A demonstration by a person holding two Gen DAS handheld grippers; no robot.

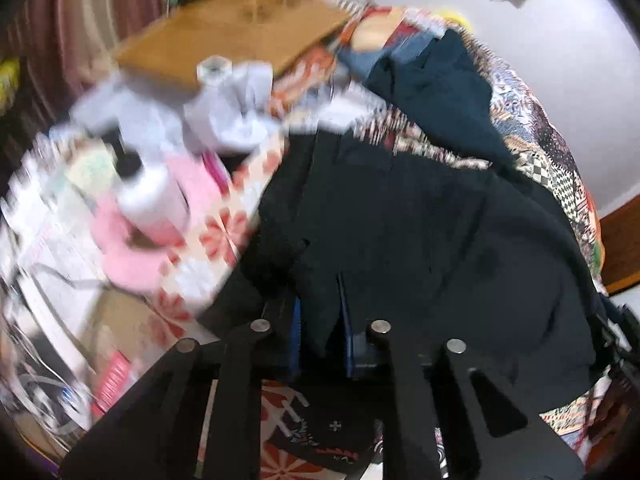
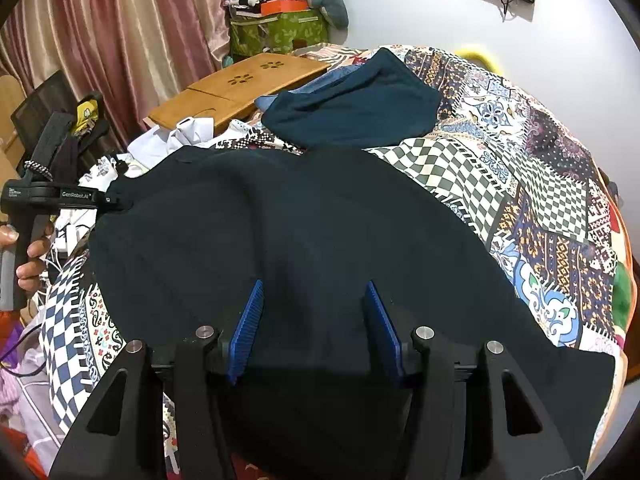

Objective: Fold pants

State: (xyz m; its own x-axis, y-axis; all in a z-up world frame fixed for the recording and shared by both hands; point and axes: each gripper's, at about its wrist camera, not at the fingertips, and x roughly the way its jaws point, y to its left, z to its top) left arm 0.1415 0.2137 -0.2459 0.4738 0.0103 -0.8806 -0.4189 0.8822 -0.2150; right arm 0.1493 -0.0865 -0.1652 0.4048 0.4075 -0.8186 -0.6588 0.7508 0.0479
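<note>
The dark navy pants (image 2: 280, 232) lie spread on a patchwork bedspread (image 2: 540, 184). In the left wrist view, which is motion-blurred, the pants (image 1: 420, 240) fill the centre, and my left gripper (image 1: 320, 320) is shut on a fold of their cloth between its blue pads. The left gripper also shows in the right wrist view (image 2: 116, 202), pinching the pants' far left edge. My right gripper (image 2: 314, 320) is open, its blue pads (image 2: 248, 328) spread wide just over the near part of the pants, with nothing between them.
A teal garment (image 2: 360, 104) lies folded at the back of the bed. A wooden lap tray (image 2: 240, 84), white cloth (image 2: 180, 136) and a green bag (image 2: 280, 32) sit at the back left. Curtains (image 2: 100, 40) hang left. Pink and white clutter (image 1: 152, 200) lies left of the pants.
</note>
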